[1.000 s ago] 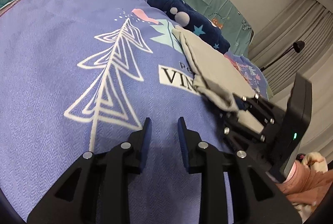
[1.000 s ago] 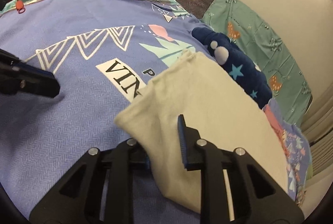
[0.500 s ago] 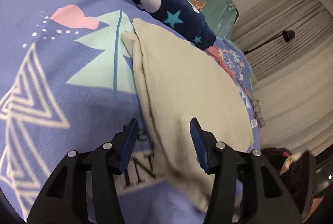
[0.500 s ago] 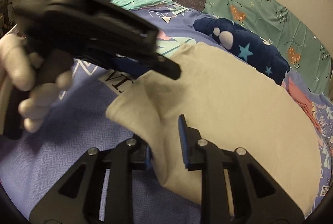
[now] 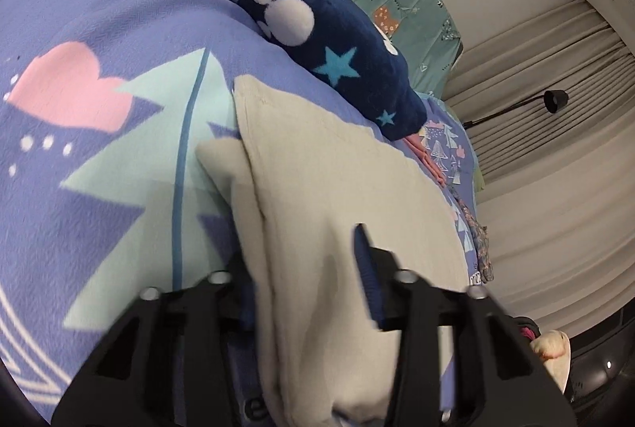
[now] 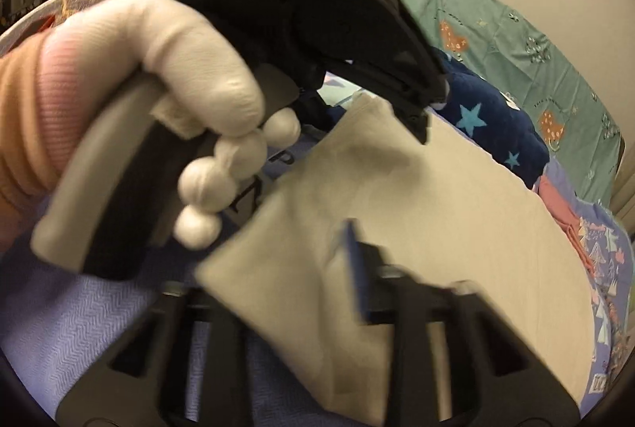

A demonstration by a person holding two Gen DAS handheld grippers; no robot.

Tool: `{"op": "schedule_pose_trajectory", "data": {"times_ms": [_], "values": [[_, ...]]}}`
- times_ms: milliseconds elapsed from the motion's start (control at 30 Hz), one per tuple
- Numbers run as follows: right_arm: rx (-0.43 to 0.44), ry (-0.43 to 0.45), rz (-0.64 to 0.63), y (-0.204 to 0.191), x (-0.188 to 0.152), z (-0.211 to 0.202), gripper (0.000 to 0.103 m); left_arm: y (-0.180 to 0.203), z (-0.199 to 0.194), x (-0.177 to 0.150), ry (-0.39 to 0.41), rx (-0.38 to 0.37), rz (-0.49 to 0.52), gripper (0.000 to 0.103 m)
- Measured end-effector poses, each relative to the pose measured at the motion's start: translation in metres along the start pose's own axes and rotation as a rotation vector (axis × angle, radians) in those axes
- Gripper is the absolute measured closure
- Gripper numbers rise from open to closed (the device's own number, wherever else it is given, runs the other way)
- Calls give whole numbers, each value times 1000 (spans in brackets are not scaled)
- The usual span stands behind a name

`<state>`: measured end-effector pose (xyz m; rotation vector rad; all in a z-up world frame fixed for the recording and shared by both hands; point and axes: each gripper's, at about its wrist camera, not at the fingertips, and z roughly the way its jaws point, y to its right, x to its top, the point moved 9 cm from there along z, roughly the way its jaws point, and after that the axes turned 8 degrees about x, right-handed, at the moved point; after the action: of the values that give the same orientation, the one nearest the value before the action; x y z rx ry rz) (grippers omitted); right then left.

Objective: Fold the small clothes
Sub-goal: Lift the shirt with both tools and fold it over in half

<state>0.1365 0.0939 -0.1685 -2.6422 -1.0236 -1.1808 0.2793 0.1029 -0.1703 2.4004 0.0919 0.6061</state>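
Left gripper (image 5: 301, 292) has crossed the bed (image 5: 79, 30) onto the beige garment (image 5: 349, 189), jaws closing on its near-left edge; right gripper (image 6: 285, 268), jaws closing, pinches the near corner, cloth running away lengthwise.

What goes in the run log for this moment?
step: fold beige garment | left gripper: jaws closing on its edge | right gripper: jaws closing on its near corner | surface: purple blanket

Left black 2-finger gripper (image 5: 301, 268): jaws closing, beige cloth between. Right black 2-finger gripper (image 6: 309, 260): jaws closing over same cloth. White-gloved left hand (image 6: 190, 89), pink ribbed sleeve, grips handle.
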Motion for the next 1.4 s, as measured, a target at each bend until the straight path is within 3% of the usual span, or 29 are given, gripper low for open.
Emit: {"op": "schedule_pose_trajectory", "data": {"times_ms": [33,167,367,633,1000,1400], "values": [[13,20,24,4,2,-5,93,1,2,4,-3,5,-4,95],[16,130,119,33,12,-42,95,27,-5,16,25,5,30,95],[32,203,235,68,7,-90,95,93,-15,22,69,36,159,95],[40,281,411,130,-22,-139,96,167,-6,15,78,57,253,95],[-7,321,526,197,-78,-183,96,262,55,-9,33,59,357,95],[-19,308,736,271,-154,-191,97,318,141,-45,-71,110,445,95]]}}
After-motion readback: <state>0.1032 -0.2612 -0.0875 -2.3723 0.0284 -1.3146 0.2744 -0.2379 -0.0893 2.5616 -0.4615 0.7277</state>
